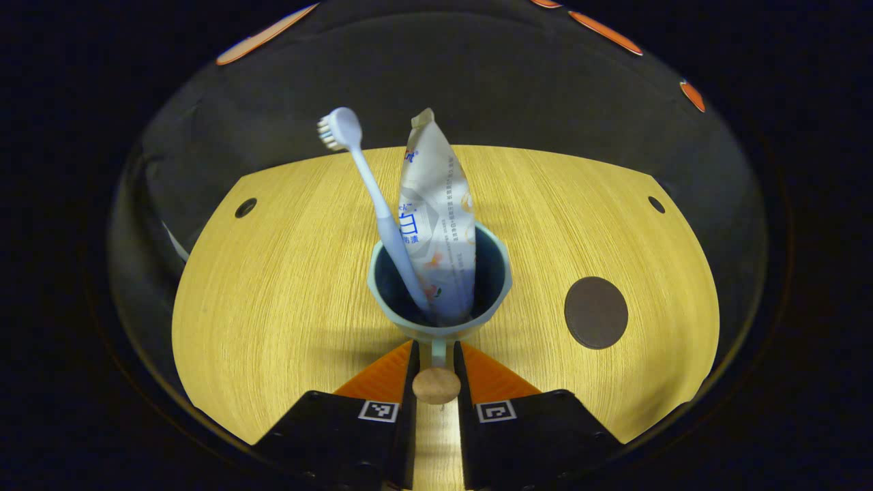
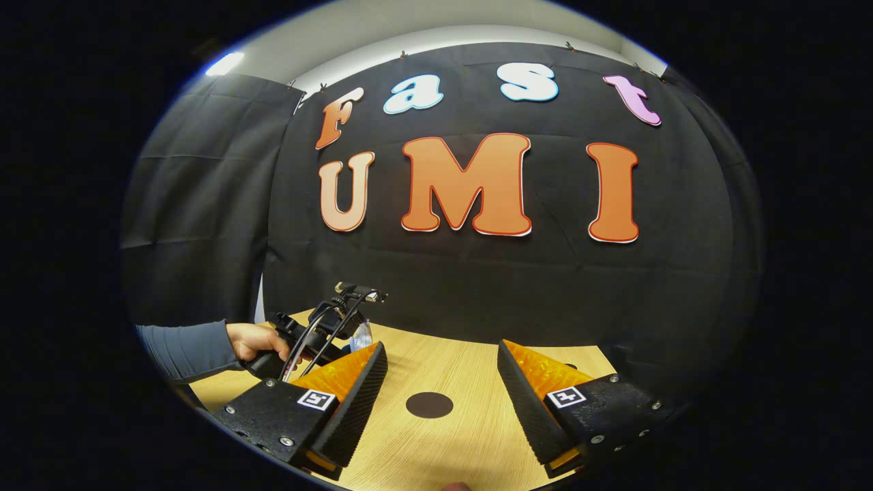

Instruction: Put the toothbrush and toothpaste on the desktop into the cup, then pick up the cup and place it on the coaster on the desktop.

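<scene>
Left claw (image 1: 436, 368) was clamped narrow on the handle of the blue-grey cup (image 1: 440, 279), cup standing on the wooden tabletop (image 1: 273, 307). Best lift: straight up, level, then across to the dark round coaster (image 1: 595, 312). Pale-blue toothbrush (image 1: 372, 204) and white toothpaste tube (image 1: 436, 211) stood inside, long axes near upright, bristles up. Right claw (image 2: 442, 395) was wide, empty.

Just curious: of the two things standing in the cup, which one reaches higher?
The toothpaste tube; its crimped end tops the toothbrush, which leans left in the cup.
</scene>
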